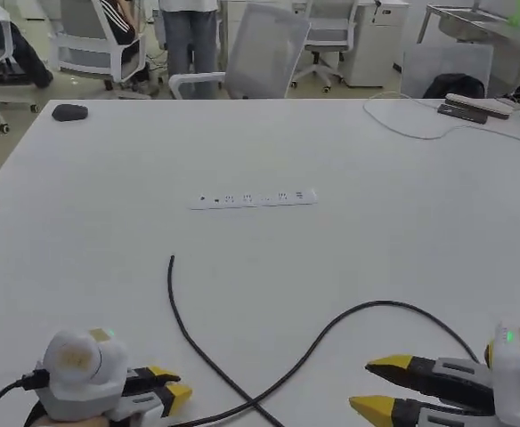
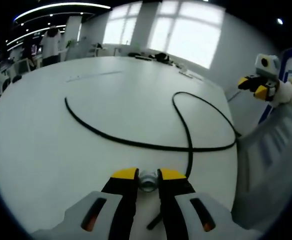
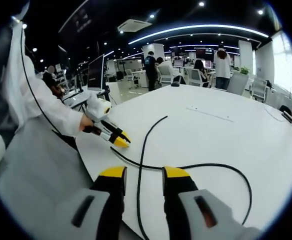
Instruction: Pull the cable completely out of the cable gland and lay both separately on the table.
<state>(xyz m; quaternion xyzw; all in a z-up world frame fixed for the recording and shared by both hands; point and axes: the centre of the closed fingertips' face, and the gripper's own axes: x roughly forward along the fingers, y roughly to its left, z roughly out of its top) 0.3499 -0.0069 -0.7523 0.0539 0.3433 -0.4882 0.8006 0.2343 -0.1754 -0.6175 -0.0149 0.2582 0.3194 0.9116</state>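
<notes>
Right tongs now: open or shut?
Open: the yellow-tipped right tongs show a clear gap, with the thin black cable visible through it.

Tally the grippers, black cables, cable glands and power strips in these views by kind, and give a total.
Grippers: 2, the left gripper and the right gripper
Black cable: 1
Cable gland: 1, between the left gripper's jaws
Power strip: 1
Total: 5
</notes>
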